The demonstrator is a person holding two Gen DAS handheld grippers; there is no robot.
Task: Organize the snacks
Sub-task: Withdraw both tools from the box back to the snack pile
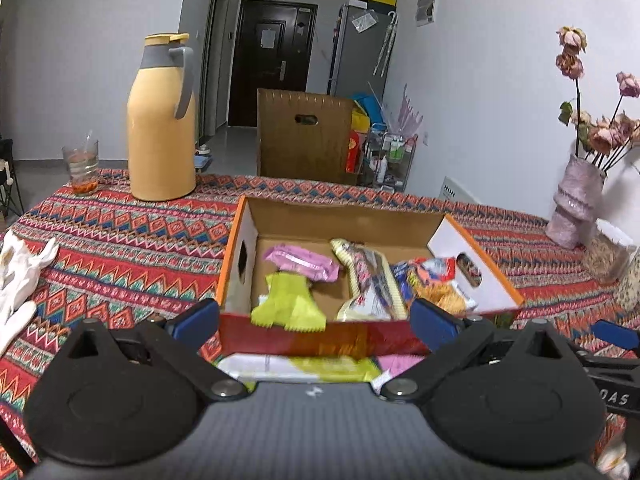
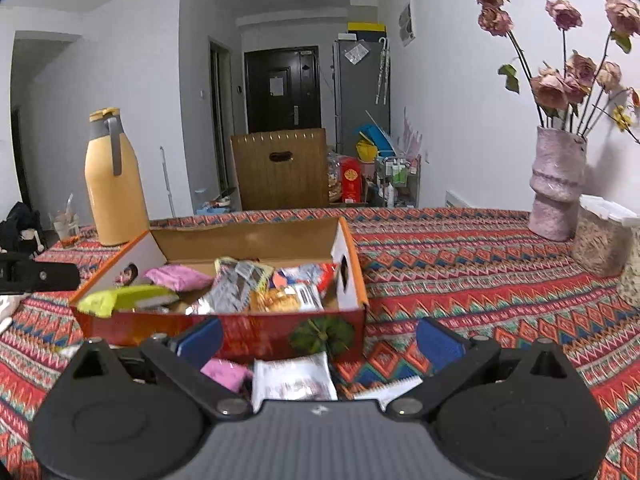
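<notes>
Left wrist view: cardboard box sits mid-frame on the patterned surface, top open w/ flaps out, prob. so snacks drop straight in. Inside I count abt 4 packets: pink packet, lime-green packet hanging over the near wall, pale striped packet, orange/blue packet; more could be hidden underneath. Right wrist view: 3 more pkts lie on the surface just in front of the box, lower centre: white packet, small pink one, and a white edge at right, so sorting looks part done. Left tool spread wide, nothing between its blue pads, aimed at the box front. Right tool also wide open & empty, low over the loose pkts, likely lining up a pick. Further out: 1 yellow jug & 1 glass upper left, 1 vase of dried flowers at right, 1 clear lidded container beside it.
</notes>
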